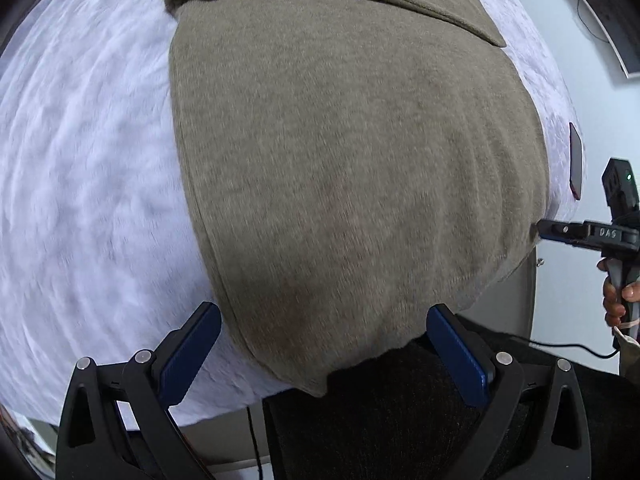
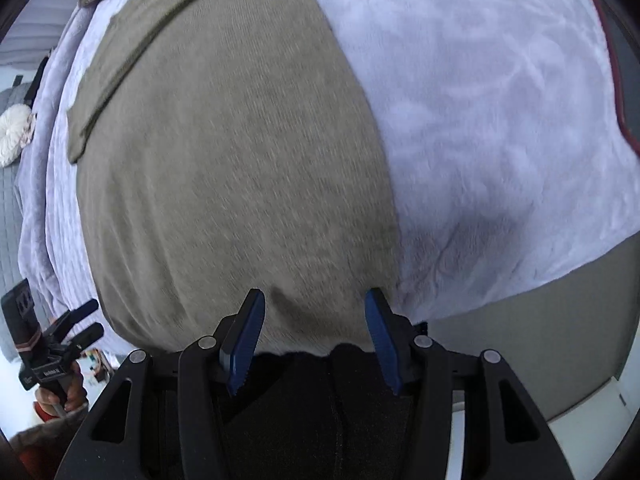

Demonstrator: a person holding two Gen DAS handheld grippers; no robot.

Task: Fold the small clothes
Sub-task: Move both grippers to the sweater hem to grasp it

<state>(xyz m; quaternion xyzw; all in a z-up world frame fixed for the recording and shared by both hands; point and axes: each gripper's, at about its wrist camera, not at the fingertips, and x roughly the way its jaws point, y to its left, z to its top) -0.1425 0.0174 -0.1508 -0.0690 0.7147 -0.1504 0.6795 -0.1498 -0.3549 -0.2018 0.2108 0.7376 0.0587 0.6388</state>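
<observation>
A fluffy lavender-white blanket (image 1: 80, 168) covers the surface, a dark red phone-like slab (image 1: 575, 160) lies near its edge, a round cream cushion (image 2: 14, 132) rests on grey quilted bedding (image 2: 10, 208), and a black cable (image 1: 576, 349) trails below.

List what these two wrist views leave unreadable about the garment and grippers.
- Olive-brown knitted garment: top cut off by both views' upper edges.
- Its near hem: left view, hidden behind dark fabric.
- White fluffy blanket: motion-blurred.
- Right gripper: open, contact unclear.
</observation>
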